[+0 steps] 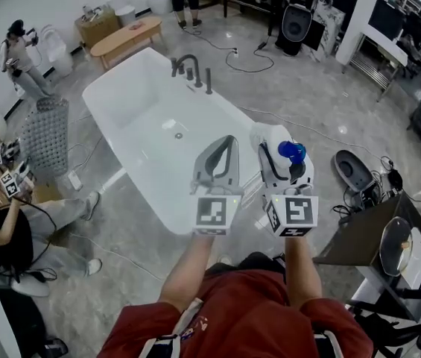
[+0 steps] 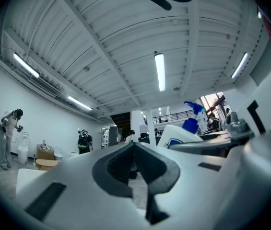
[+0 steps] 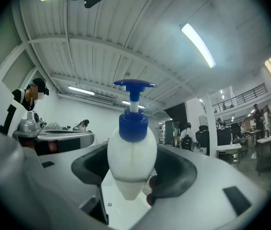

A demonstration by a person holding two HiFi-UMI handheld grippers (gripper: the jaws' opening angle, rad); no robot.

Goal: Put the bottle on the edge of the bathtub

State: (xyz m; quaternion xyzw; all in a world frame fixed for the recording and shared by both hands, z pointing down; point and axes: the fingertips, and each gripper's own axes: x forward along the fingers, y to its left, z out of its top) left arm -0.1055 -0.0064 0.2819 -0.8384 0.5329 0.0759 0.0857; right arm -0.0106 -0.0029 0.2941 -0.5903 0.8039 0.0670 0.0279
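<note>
A white bottle (image 1: 273,139) with a blue pump top is held in my right gripper (image 1: 279,162), which is shut on its body. In the right gripper view the bottle (image 3: 131,157) stands upright between the jaws, pump pointing up. It hangs over the near right end of the white bathtub (image 1: 121,103). My left gripper (image 1: 223,146) is beside it on the left, over the tub's near rim, shut with nothing in it. In the left gripper view its jaw tips (image 2: 134,146) meet, and the bottle (image 2: 179,134) shows to the right.
A dark faucet (image 1: 188,69) stands on the tub's far rim. A mesh basket (image 1: 46,133) and a seated person are at the left, a wooden bench (image 1: 124,36) behind. A dark table (image 1: 359,237) with a pan stands at the right. Cables run over the floor.
</note>
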